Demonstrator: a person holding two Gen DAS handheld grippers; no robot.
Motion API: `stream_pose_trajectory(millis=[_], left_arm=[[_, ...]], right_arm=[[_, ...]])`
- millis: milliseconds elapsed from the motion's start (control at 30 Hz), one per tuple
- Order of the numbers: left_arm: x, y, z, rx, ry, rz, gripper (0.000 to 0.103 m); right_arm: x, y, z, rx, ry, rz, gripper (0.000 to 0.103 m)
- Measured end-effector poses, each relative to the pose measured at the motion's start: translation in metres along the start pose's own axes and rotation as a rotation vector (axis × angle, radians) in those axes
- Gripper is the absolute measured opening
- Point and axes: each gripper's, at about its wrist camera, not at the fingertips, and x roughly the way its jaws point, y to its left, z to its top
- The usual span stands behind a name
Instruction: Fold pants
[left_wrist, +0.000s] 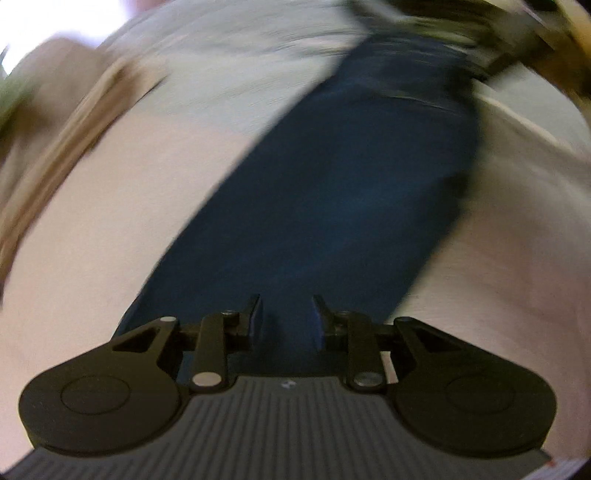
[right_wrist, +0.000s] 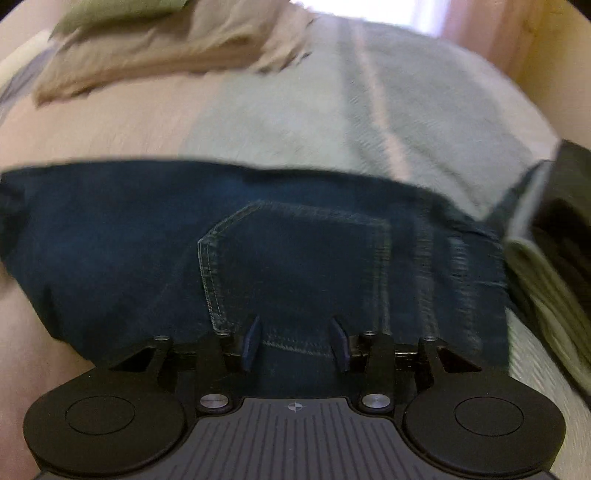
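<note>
A pair of dark blue denim pants (left_wrist: 332, 192) lay spread on a bed covered with a pale pink and grey-green striped bedspread (left_wrist: 122, 206). In the left wrist view one long leg ran away from the camera toward the upper right, its two side edges clear against bare bedspread on both sides, which left open room to left and right of it. The left gripper (left_wrist: 286, 314) hung over the near end of that leg with its black fingers (left_wrist: 253, 310) apart and nothing clasped between them; whether the tips touched the cloth could not be made out. In the right wrist view the pants lay crosswise, the stitched back pocket (right_wrist: 295, 266) just ahead of the right gripper (right_wrist: 295, 341), whose blue-padded fingers (right_wrist: 253, 341) stood spread wide over the denim, empty. Beyond the far edge of the pants the bedspread lay bare up to a crumpled beige cloth (right_wrist: 155, 59) near the head of the bed. A stack of folded grey-green and dark garments (right_wrist: 554, 258) sat just beside the waistband end at the right, cut off by the frame. Both views were smeared by motion blur, so seams and the far ends of the pants were hard to read.
</note>
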Motion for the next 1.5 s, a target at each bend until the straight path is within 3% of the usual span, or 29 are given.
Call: stream_pose_trajectory(millis=[200,267,400,433,500,600,700,767,1000,1100,1167,1333,1400,1467,1500], left_arm=[[0.011,-0.092,0.011,0.395,-0.071,0.012,0.028],[0.019,-0.108,0.008,0.485,-0.091,0.016,0.028],[0.040,-0.123,0.002,0.667,-0.125,0.093,0.030],[0.043,-0.121,0.003,0.689,-0.129,0.100,0.022],[0.040,-0.109,0.014,0.654,-0.121,0.058,0.011],[0.025,-0.074,0.040,0.480,-0.099,-0.071,0.003],[0.017,-0.032,0.067,0.276,-0.074,-0.206,0.002],[0.010,-0.015,0.079,0.207,-0.072,-0.242,0.002],[0.014,0.003,0.095,0.212,-0.057,-0.311,0.001],[0.013,0.009,0.093,0.198,-0.075,-0.326,0.001],[0.012,0.012,0.092,0.191,-0.083,-0.326,0.001],[0.013,0.005,0.088,0.236,-0.093,-0.309,0.001],[0.015,-0.002,0.085,0.272,-0.090,-0.310,0.001],[0.017,-0.010,0.081,0.310,-0.087,-0.315,0.002],[0.017,-0.015,0.079,0.336,-0.088,-0.318,0.002]], right_arm=[[-0.032,0.034,-0.027,0.196,-0.031,-0.011,0.040],[-0.035,0.047,-0.040,0.253,-0.011,-0.008,0.040],[-0.040,0.073,-0.065,0.346,0.004,-0.026,0.040],[-0.042,0.079,-0.070,0.368,0.003,-0.036,0.040],[-0.046,0.090,-0.076,0.401,0.001,-0.052,0.040],[-0.051,0.106,-0.079,0.435,-0.032,-0.068,0.044],[-0.053,0.123,-0.075,0.481,-0.091,-0.050,0.054],[-0.049,0.135,-0.067,0.511,-0.128,-0.018,0.057],[-0.015,0.160,-0.038,0.630,-0.217,0.029,0.059],[0.000,0.159,-0.033,0.694,-0.234,-0.017,0.059],[0.008,0.157,-0.032,0.715,-0.208,-0.094,0.059],[-0.010,0.151,-0.043,0.737,-0.268,-0.250,0.058],[-0.025,0.154,-0.043,0.725,-0.281,-0.271,0.049],[-0.039,0.153,-0.042,0.706,-0.278,-0.260,0.023],[-0.044,0.153,-0.041,0.690,-0.265,-0.244,0.016]])
